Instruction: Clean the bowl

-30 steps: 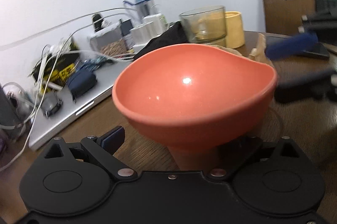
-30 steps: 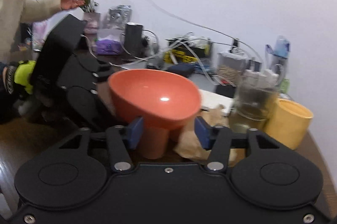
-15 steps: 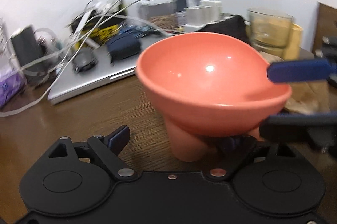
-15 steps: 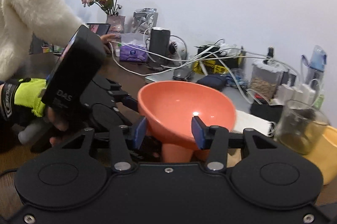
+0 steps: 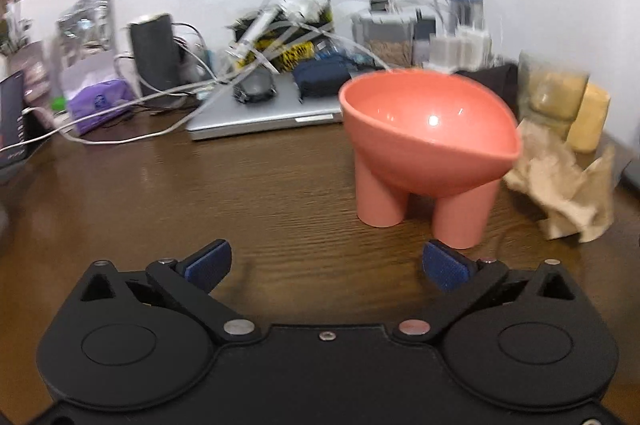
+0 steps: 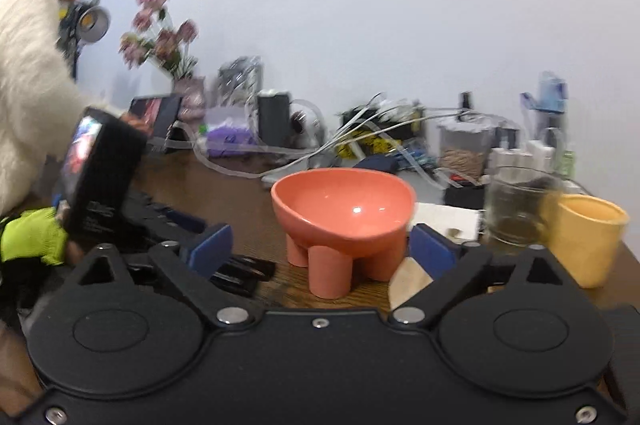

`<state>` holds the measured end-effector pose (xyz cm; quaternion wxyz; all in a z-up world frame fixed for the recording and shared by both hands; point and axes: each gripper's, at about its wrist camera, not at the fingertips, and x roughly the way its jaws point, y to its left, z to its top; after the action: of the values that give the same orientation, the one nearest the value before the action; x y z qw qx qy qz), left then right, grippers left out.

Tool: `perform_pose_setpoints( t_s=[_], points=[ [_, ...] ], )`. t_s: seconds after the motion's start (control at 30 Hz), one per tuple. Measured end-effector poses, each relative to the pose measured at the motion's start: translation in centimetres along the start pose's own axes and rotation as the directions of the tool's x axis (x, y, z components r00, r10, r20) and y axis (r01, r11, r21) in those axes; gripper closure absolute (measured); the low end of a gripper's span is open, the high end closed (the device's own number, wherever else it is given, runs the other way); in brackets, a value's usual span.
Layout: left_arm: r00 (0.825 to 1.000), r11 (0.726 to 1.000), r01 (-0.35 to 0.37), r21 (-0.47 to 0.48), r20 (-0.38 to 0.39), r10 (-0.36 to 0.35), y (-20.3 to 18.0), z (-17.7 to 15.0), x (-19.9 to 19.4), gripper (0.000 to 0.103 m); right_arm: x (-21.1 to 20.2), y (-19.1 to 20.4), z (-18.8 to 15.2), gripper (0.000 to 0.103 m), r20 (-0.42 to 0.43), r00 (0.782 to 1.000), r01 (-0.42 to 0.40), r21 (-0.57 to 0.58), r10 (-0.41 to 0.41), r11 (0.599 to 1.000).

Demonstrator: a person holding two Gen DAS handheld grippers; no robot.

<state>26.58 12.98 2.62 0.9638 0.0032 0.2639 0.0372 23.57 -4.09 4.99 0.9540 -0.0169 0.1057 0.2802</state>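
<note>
Both grippers — left gripper (image 5: 326, 264) and right gripper (image 6: 323, 245) — gape wide, holding nothing; the coral bowl (image 5: 428, 141) stands on the wooden table (image 5: 200, 193) beside crumpled paper (image 5: 560, 185).

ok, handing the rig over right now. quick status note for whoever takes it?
Left gripper: open, empty, low over the wooden table, the coral footed bowl ahead and to its right.
Right gripper: open, empty, the bowl's legs just ahead between its fingers, no contact visible.
The bowl stands upright on its legs, free of both grippers; its inside looks bare and shiny.
Crumpled brown paper lies to the right of the bowl, held by nothing.
Done: cannot tell whether any wiping has happened.
Left: probably pick up the paper, steady the bowl and wipe it.
</note>
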Motion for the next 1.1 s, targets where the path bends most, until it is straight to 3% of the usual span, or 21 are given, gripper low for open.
perform_pose_setpoints(
  t_s=[0.23,0.33,0.43,0.6,0.87,0.93,1.0,1.1],
  points=[
    [0.987,0.99,0.032,-0.135,0.161,-0.01,-0.4,-0.7,-8.8,0.0,-6.4,2.6,-1.0,0.002,0.077,0.996,0.035,0.015,-0.036,0.999],
    [0.977,0.988,0.05,-0.147,0.215,-0.017,-1.4,-2.0,-12.2,0.0,-9.0,3.6,-1.6,0.002,0.065,0.997,0.031,0.024,-0.033,0.999],
    [0.957,0.995,0.034,-0.089,0.289,-0.007,-3.8,-4.9,-16.1,0.0,-12.1,4.4,-2.1,0.002,0.025,0.996,0.081,0.105,-0.084,0.991],
    [0.956,0.999,0.014,-0.052,0.295,0.002,-6.3,-7.9,-19.5,0.0,-15.0,5.1,-3.2,0.001,-0.067,0.991,0.123,0.202,-0.112,0.972],
    [0.96,0.999,0.0,-0.039,0.278,0.01,-7.4,-10.8,-24.4,0.0,-20.3,6.1,-5.2,0.001,-0.223,0.953,0.245,0.162,-0.206,0.956],
    [0.962,0.999,-0.011,-0.042,0.274,0.022,-7.3,-11.1,-24.8,0.0,-21.7,6.0,-5.5,0.001,-0.213,0.963,0.206,0.166,-0.168,0.964],
    [0.963,0.999,-0.023,-0.046,0.269,0.034,-7.2,-11.4,-25.2,0.0,-23.6,6.4,-5.6,0.001,-0.131,0.984,0.143,0.183,-0.12,0.973],
    [0.964,0.998,-0.041,-0.051,0.262,0.052,-7.1,-11.8,-25.9,0.0,-24.3,7.3,-5.5,0.001,-0.101,0.978,0.197,0.153,-0.183,0.969]
  ],
)
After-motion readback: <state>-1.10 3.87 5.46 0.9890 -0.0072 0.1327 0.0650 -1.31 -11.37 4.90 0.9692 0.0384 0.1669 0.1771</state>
